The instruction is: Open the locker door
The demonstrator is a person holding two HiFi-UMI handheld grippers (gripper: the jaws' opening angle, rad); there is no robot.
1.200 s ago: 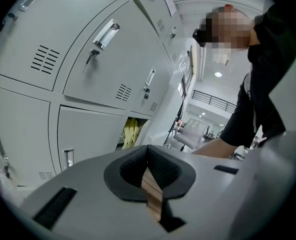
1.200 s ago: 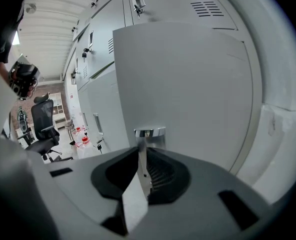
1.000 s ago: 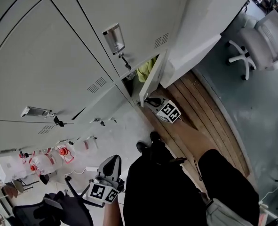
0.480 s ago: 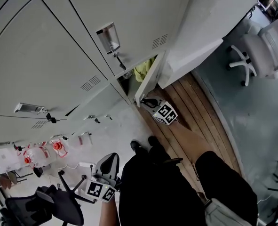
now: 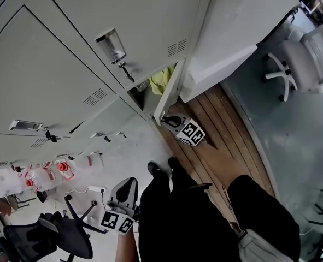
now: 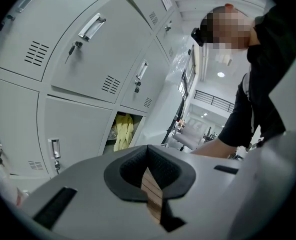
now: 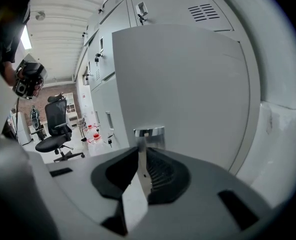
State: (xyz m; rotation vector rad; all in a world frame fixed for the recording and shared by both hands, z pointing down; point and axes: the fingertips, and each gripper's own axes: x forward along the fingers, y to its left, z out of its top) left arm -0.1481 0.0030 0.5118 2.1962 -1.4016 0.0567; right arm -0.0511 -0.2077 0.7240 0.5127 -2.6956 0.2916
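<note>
1. Locker bank [image 5: 68, 64]: grey steel doors with vent slots and chrome handles fill the upper left of the head view.
2. Locker door [image 5: 171, 94]: bottom row, at the bank's right end. It is a plain grey panel, ajar, with its free edge swung out toward the person.
3. Right gripper [image 7: 143, 154]: jaws are closed on the door's chrome handle [image 7: 149, 132], with a thin metal tab clamped between the pads.
4. Left gripper [image 6: 148, 150]: held low beside the person's legs [image 5: 194, 217], well apart from the door. Jaw tips are together with nothing between them.
5. View differences: the left gripper view looks straight into the opening, where yellow fabric [image 6: 121, 134] hangs. The head view shows only a sliver of it. The right gripper view shows the door face and handle close up.
6. Surroundings: a white cabinet [image 5: 227, 31] adjoins the bank's right end, just beside the open door. A wooden floor strip [image 5: 227, 141] and a white chair [image 5: 306, 59] lie to the right. A black chair [image 5: 46, 239] and red-capped bottles [image 5: 46, 173] lie to the left.
</note>
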